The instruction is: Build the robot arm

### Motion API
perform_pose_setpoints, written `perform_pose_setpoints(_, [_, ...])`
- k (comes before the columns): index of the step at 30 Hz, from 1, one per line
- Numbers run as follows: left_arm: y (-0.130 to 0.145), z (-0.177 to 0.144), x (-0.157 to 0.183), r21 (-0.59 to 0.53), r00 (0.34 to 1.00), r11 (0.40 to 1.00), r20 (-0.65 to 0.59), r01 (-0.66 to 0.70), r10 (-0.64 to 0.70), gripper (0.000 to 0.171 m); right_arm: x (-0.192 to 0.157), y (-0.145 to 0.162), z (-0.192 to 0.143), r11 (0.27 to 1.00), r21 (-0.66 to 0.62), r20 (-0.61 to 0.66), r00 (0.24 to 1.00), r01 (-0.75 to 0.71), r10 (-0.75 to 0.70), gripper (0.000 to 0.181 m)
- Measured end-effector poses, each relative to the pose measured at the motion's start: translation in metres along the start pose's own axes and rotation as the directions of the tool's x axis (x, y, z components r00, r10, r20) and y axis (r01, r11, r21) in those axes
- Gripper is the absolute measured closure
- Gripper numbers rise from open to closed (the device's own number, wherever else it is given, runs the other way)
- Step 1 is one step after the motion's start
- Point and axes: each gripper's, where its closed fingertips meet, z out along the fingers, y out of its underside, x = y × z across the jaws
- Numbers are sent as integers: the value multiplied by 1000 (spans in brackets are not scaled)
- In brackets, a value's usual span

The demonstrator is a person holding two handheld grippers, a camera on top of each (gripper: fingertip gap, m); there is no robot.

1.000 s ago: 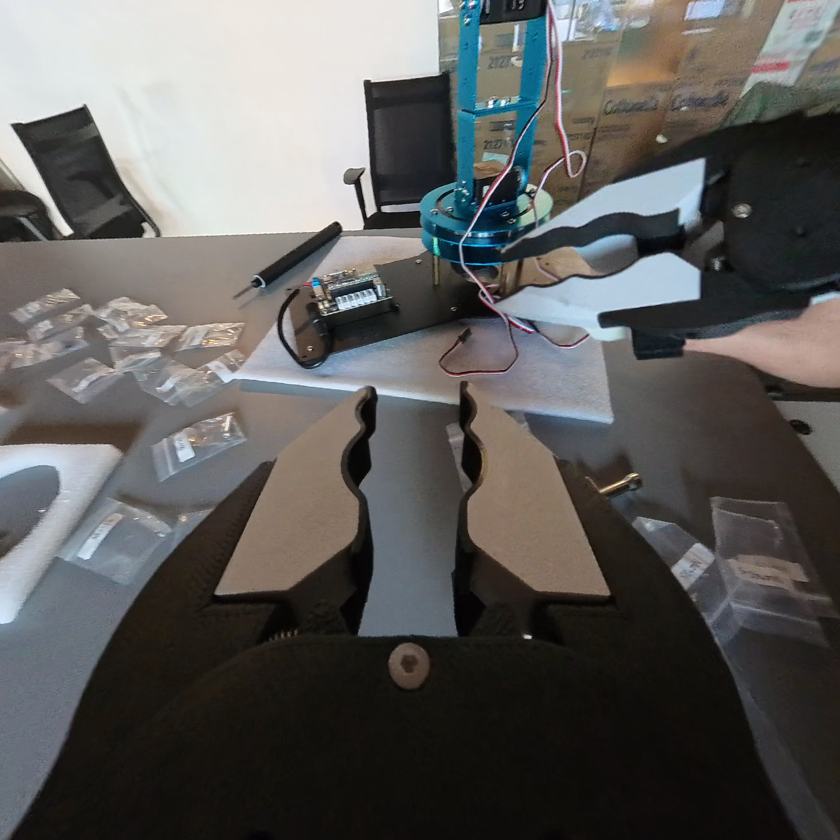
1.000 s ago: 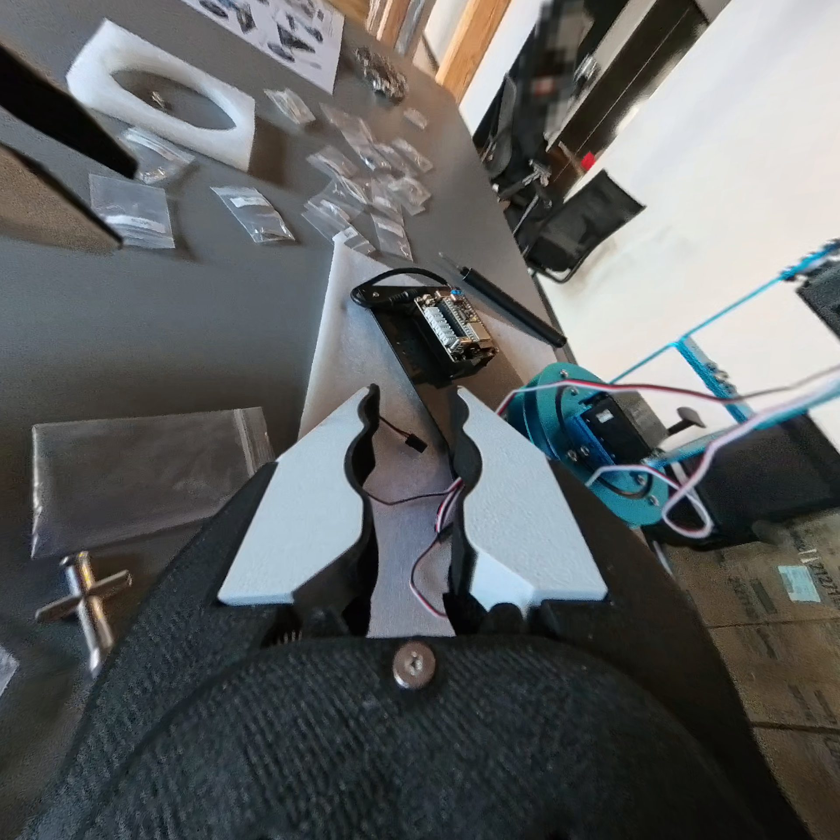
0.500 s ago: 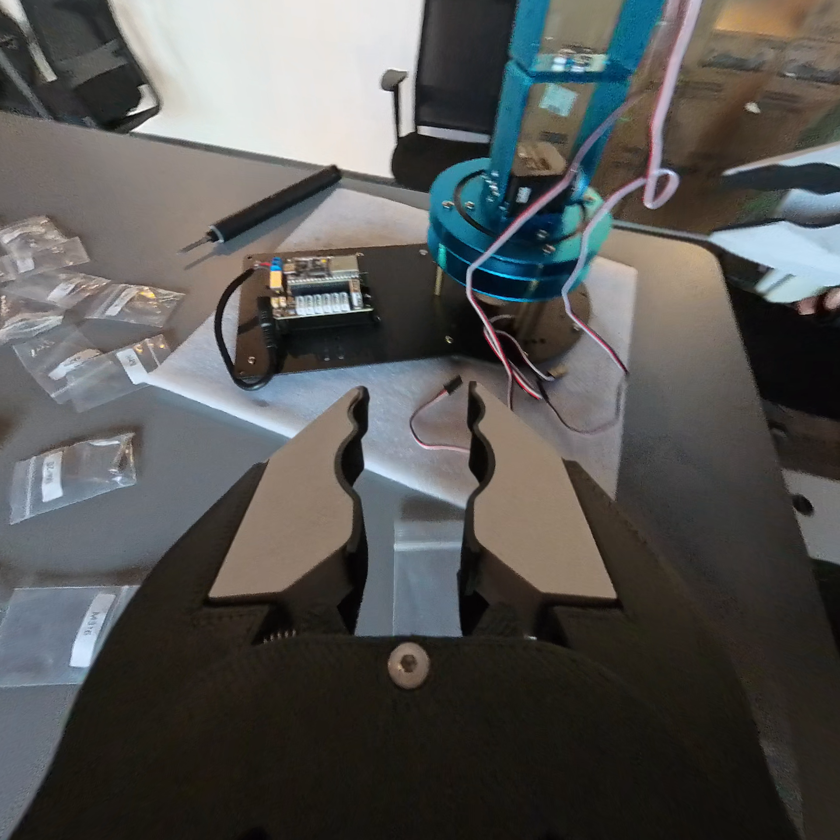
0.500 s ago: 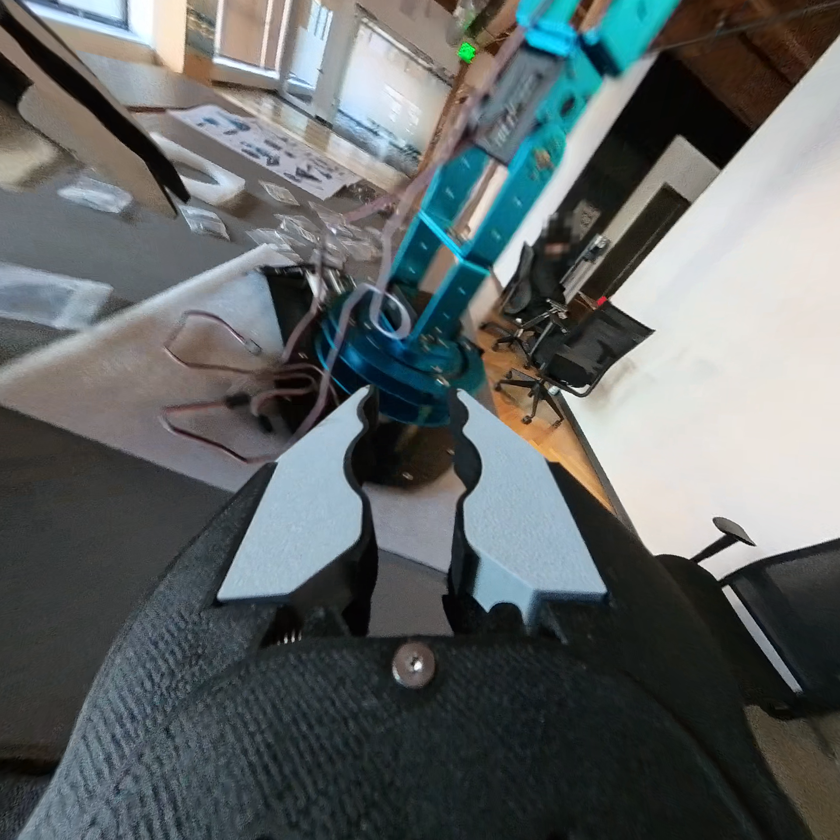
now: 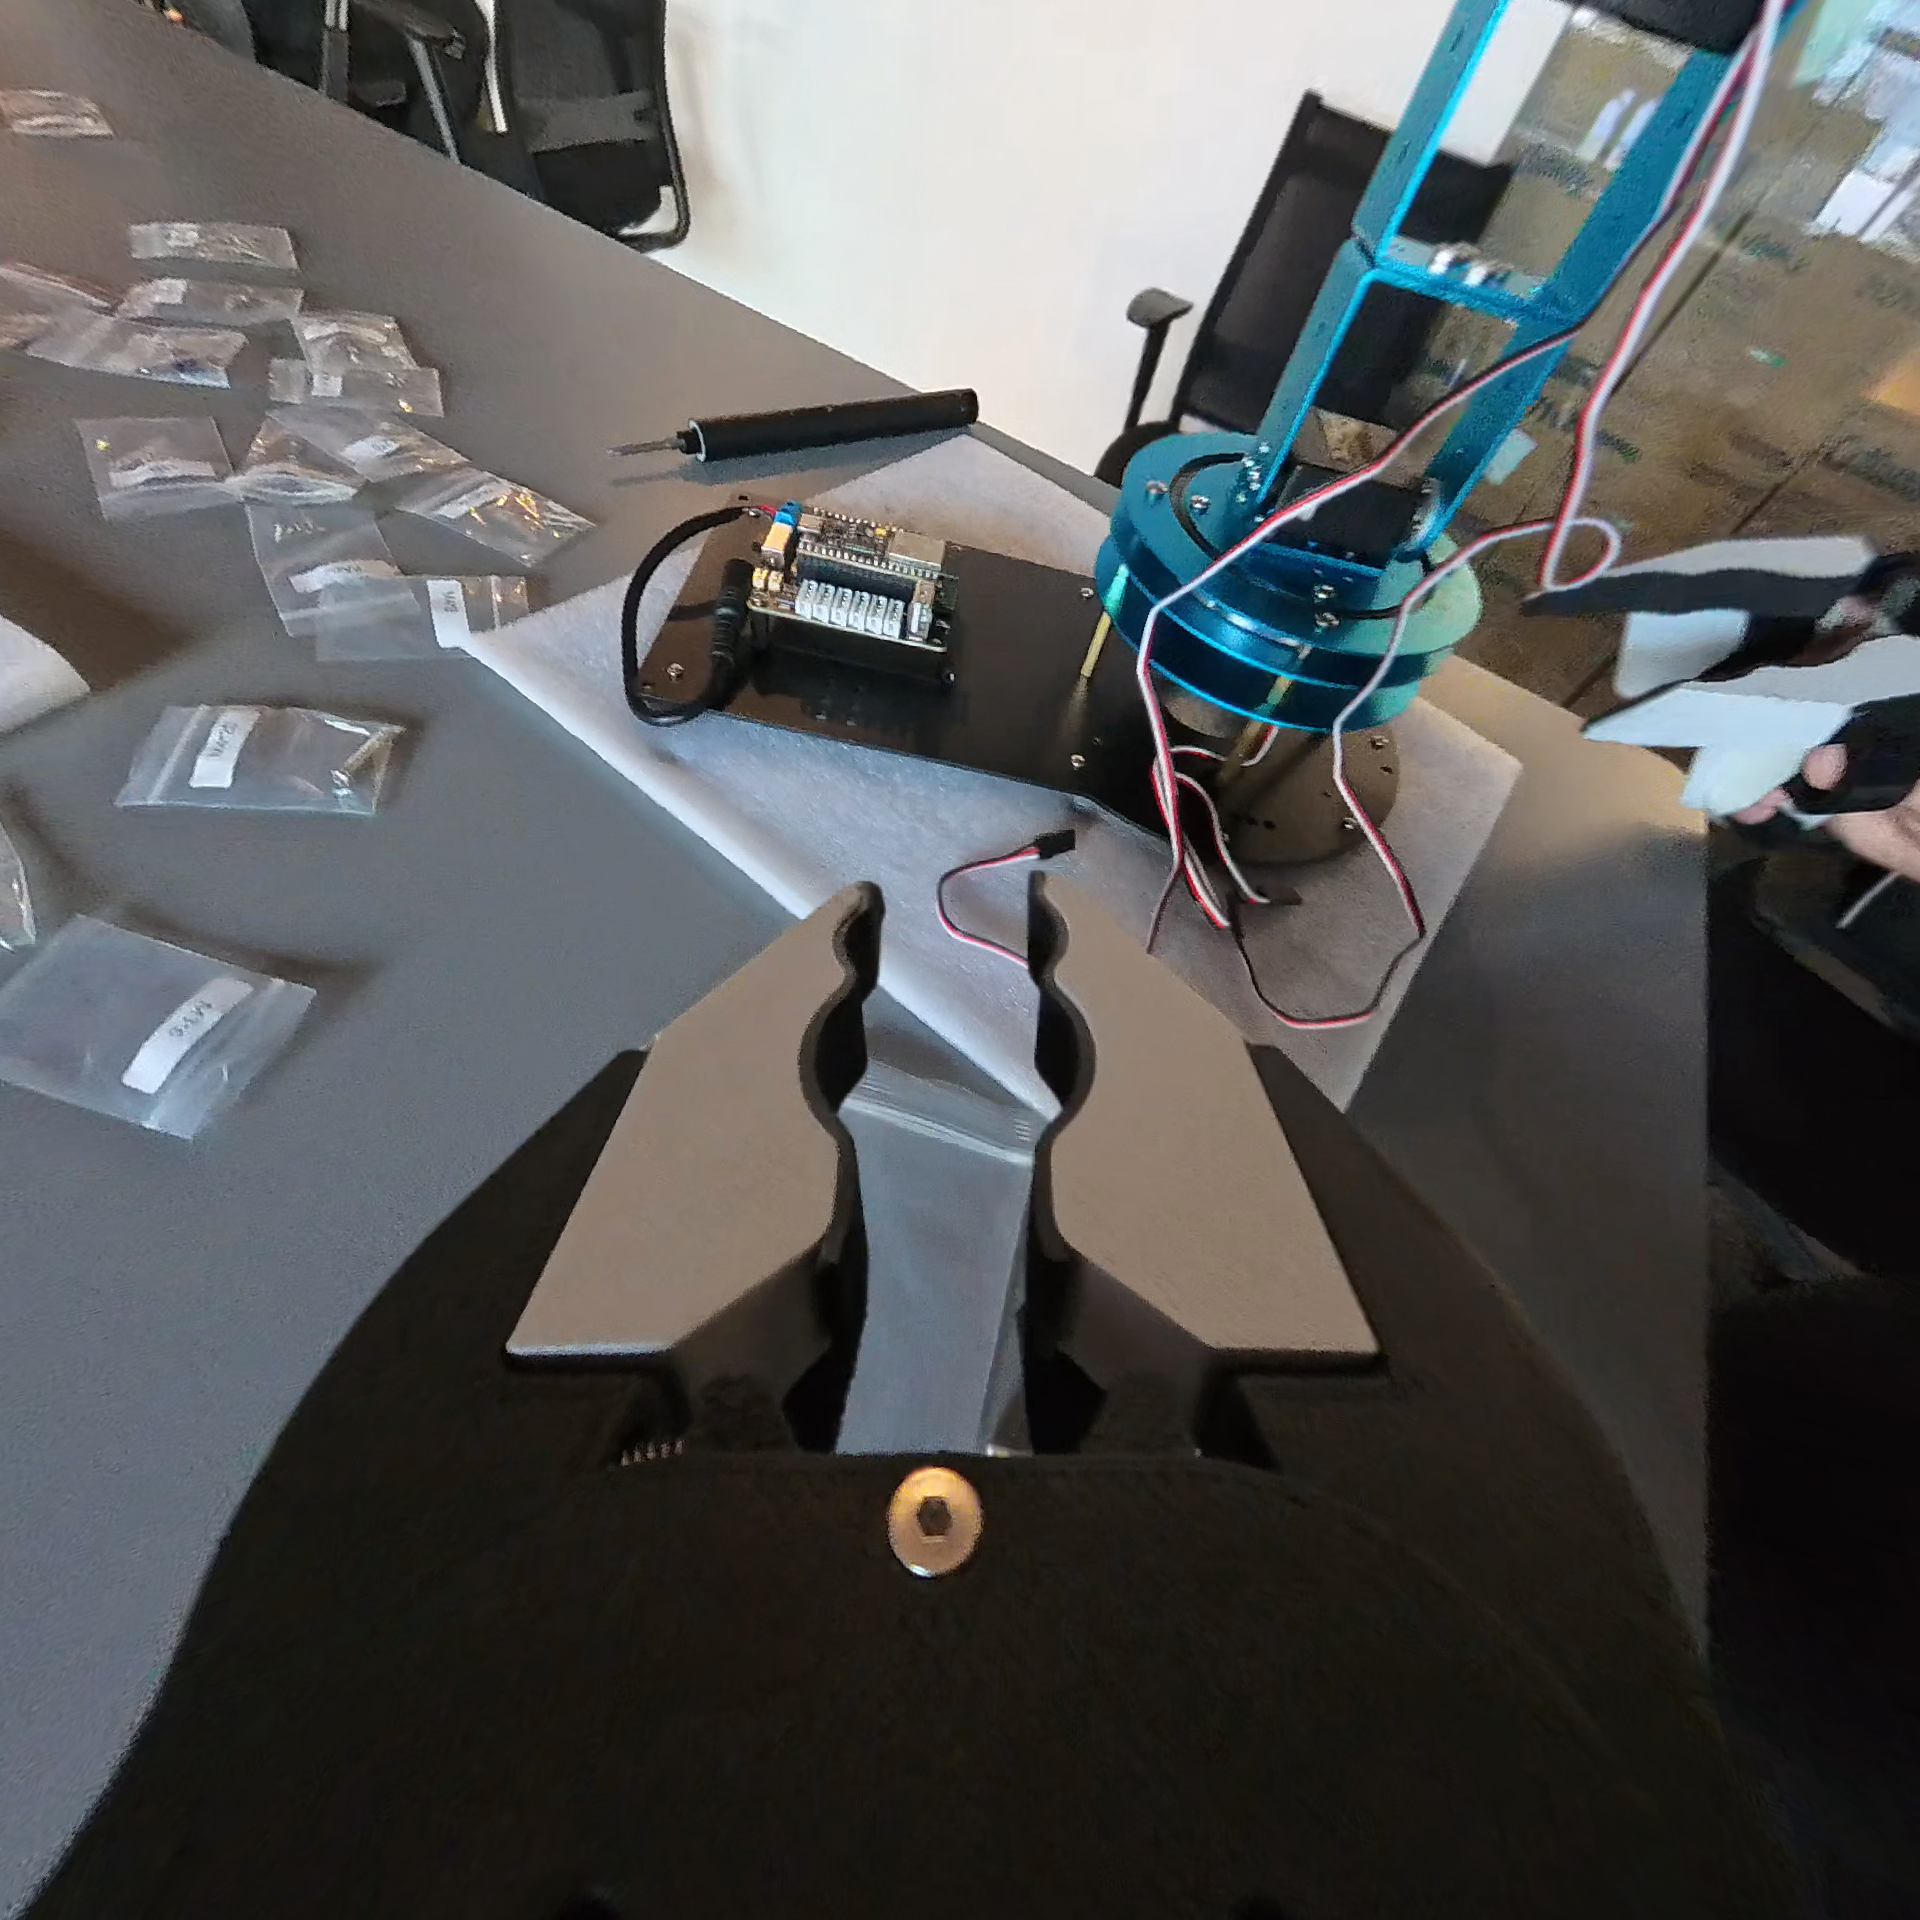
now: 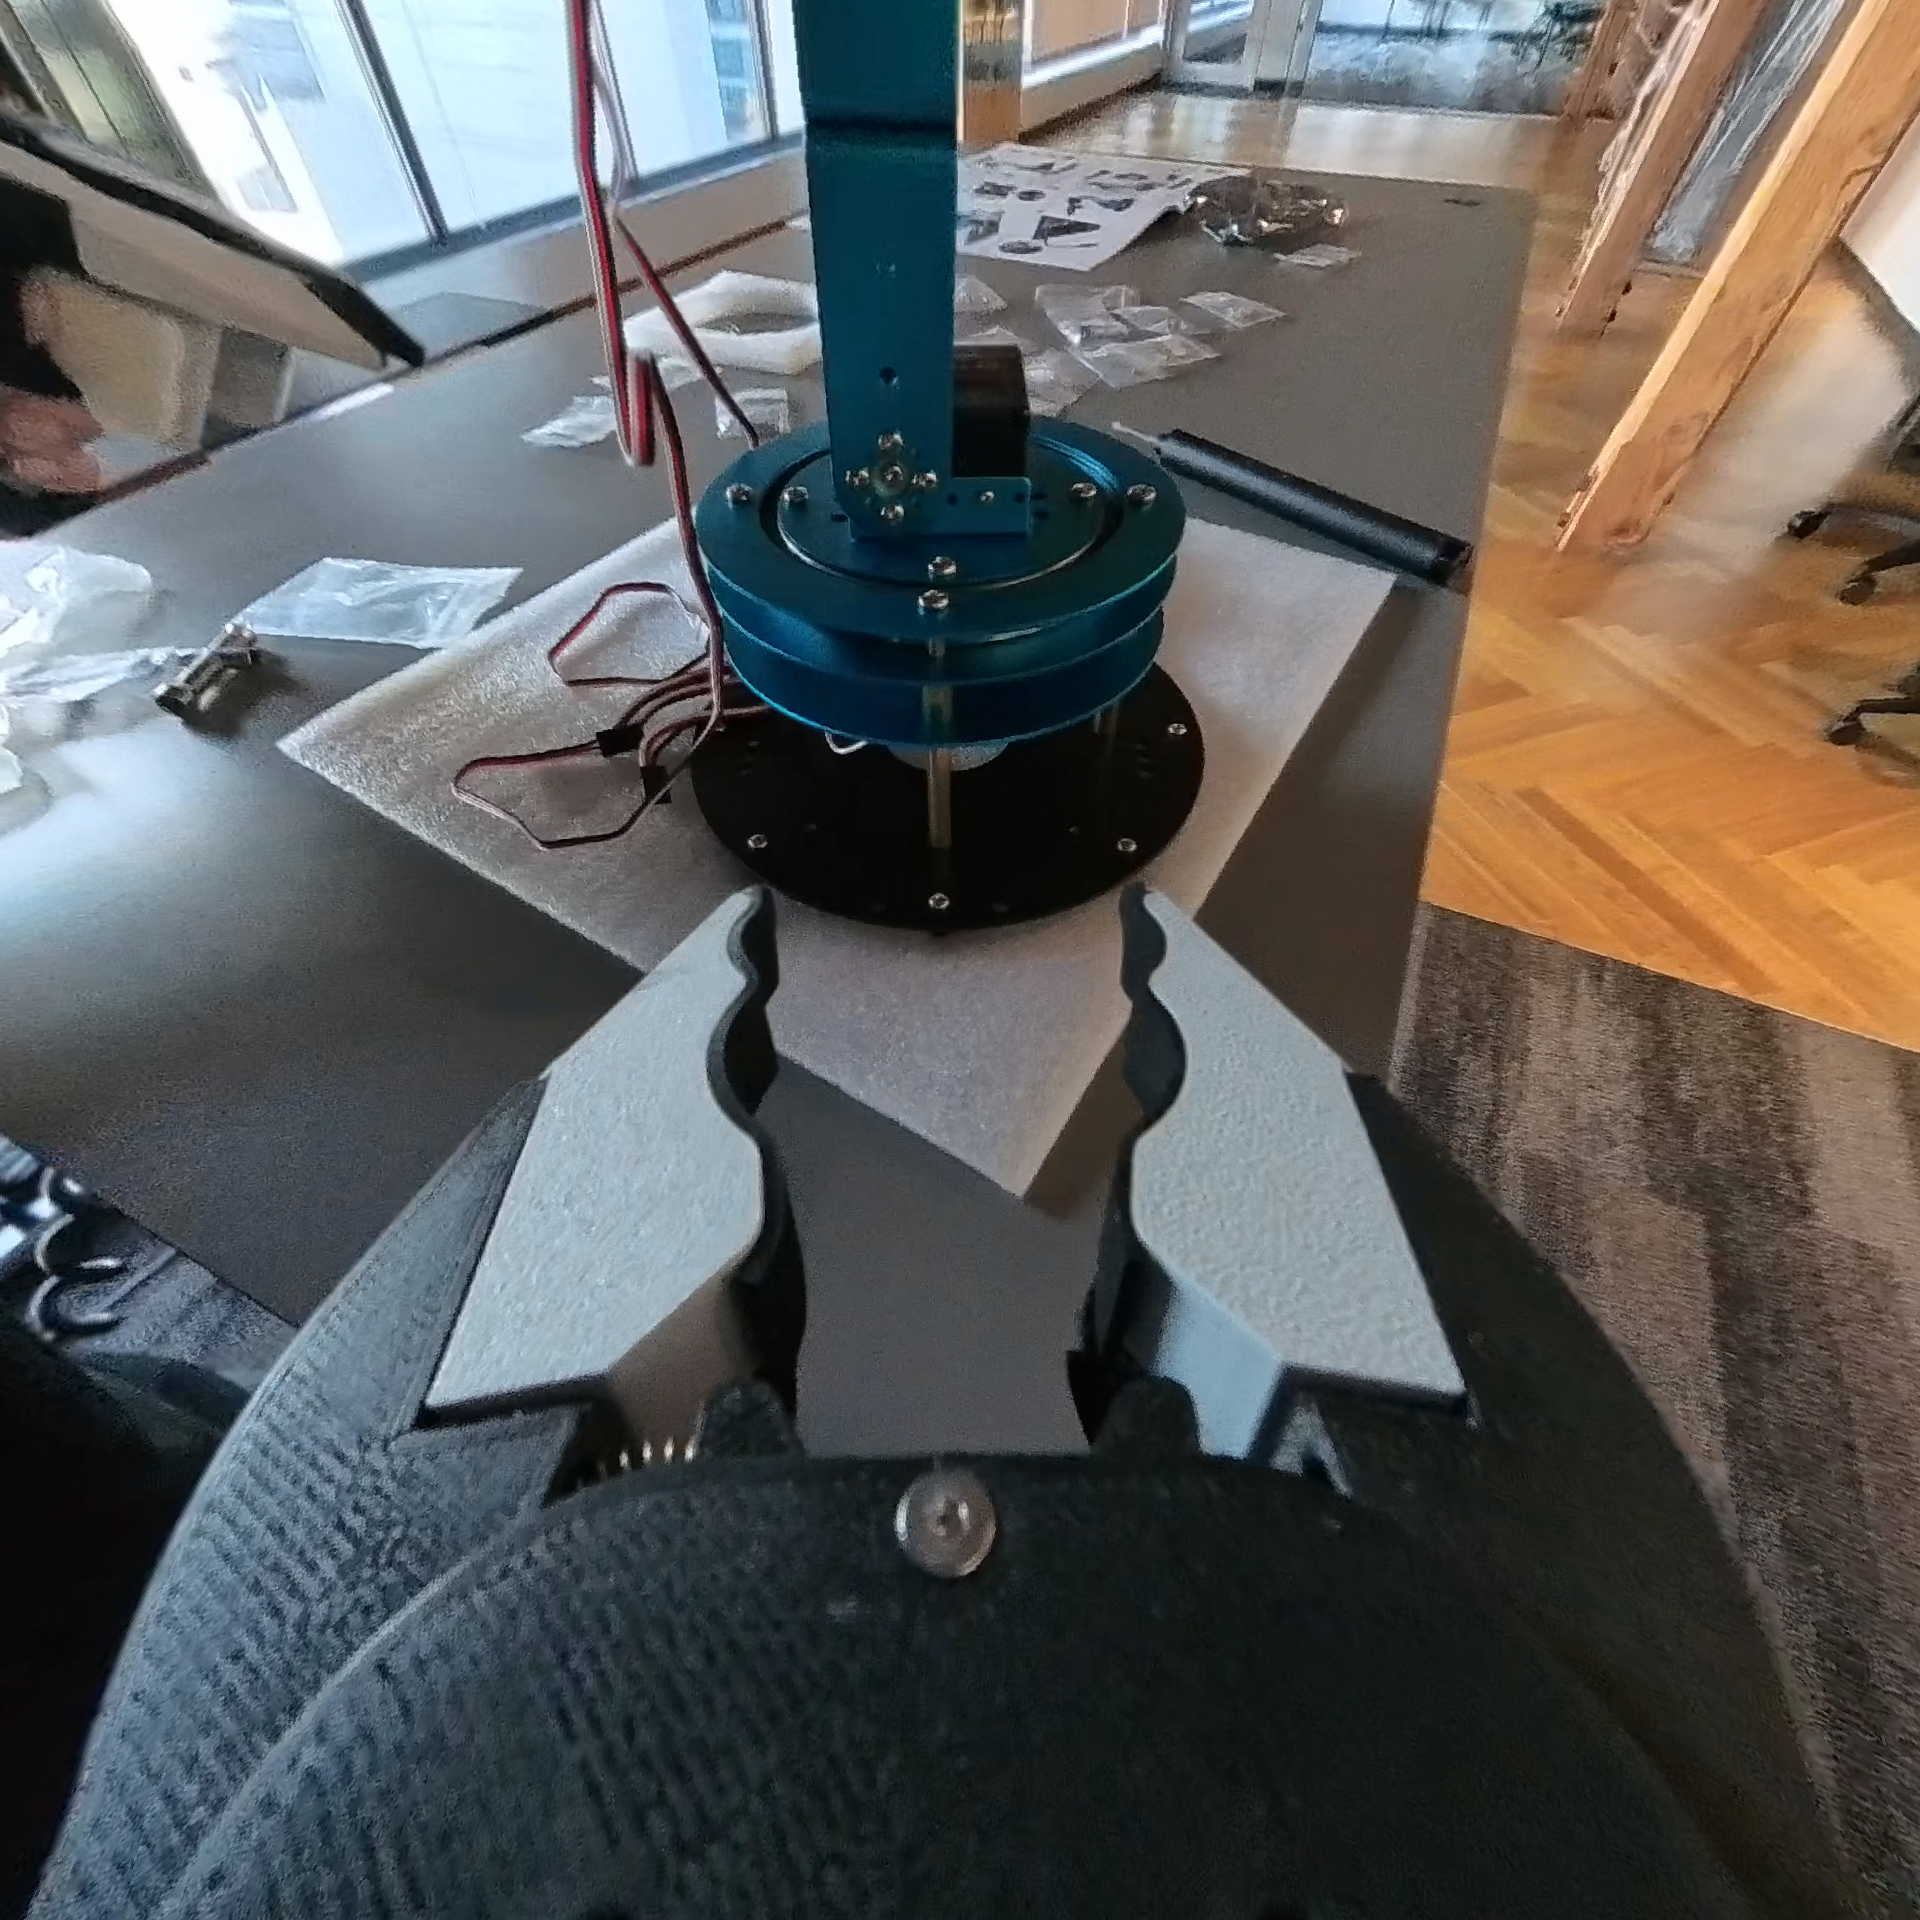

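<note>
1. Left wrist view: left gripper (image 5: 951,904) hovers over the foam sheet (image 5: 862,800) edge, jaws parted a modest gap, nothing held. Loose servo lead (image 5: 992,873) lies just past its tips; a clear bag (image 5: 935,1195) sits under it. Any grip on that lead is best made behind the black connector, I'd say.
2. Same view: black base plate (image 5: 1029,665) carries a controller board (image 5: 852,603); blue turntable (image 5: 1288,603) stands at its right end.
3. Right wrist view: right gripper (image 6: 945,914) spread wide, empty, near the round black base (image 6: 831,821). Blue upright (image 6: 883,260) rises from the turntable, wires trailing left.
</note>
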Motion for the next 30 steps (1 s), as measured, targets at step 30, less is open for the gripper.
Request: perform_pose_setpoints(30, [-25, 102, -95, -288, 939, 955, -343, -76, -29, 146, -8, -145, 95, 983, 183, -62, 998, 35, -24, 151])
